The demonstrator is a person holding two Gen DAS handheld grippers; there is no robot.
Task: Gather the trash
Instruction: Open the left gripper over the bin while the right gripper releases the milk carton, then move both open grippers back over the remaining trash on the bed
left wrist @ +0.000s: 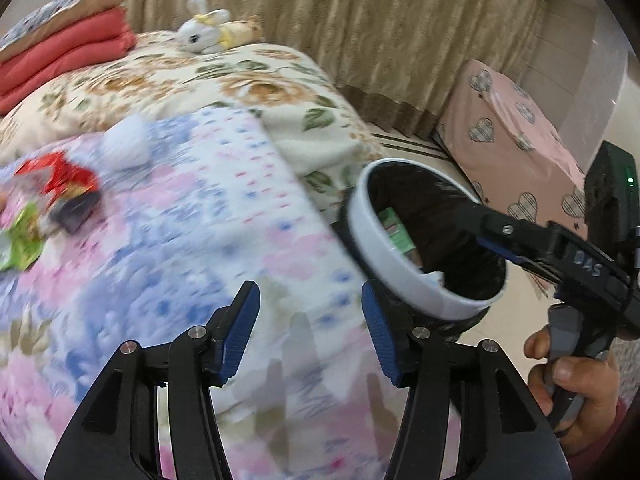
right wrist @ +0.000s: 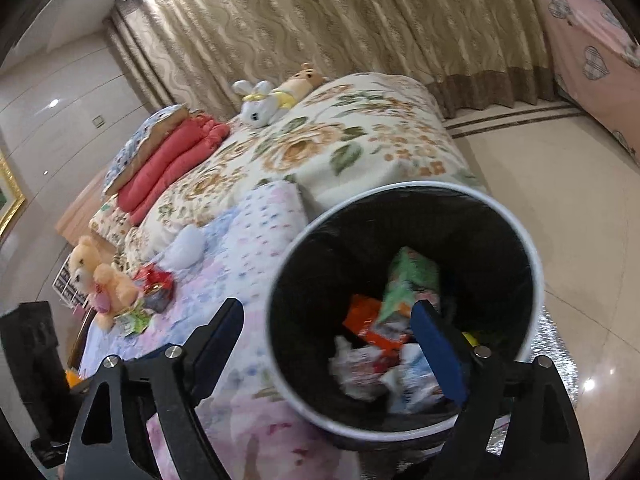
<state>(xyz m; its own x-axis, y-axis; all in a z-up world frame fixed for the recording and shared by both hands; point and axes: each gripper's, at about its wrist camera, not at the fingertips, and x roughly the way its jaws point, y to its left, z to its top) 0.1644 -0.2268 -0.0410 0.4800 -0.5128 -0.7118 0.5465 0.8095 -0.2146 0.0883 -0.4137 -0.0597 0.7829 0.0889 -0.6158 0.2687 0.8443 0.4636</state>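
A white trash bin [right wrist: 532, 264] with a black liner is tilted beside the bed; it also shows in the left wrist view [left wrist: 384, 248]. It holds wrappers, a green carton [right wrist: 408, 276] and crumpled paper. My right gripper [right wrist: 332, 344] is open, one finger inside the bin and one outside, straddling the rim; in the left wrist view its finger [left wrist: 492, 224] reaches into the bin. My left gripper [left wrist: 310, 336] is open and empty over the quilt. On the bed lie a red wrapper [left wrist: 64, 176], a green wrapper [left wrist: 20, 240] and a white tissue [left wrist: 124, 144].
The bed has a floral blanket [left wrist: 224, 80], red folded bedding [left wrist: 60, 60], a white plush rabbit [left wrist: 200, 32] and a teddy bear [right wrist: 100, 276]. Curtains [right wrist: 320, 20] hang behind. A pink heart-patterned cover [left wrist: 508, 140] drapes furniture at right. Tiled floor [right wrist: 560, 184] lies beyond the bin.
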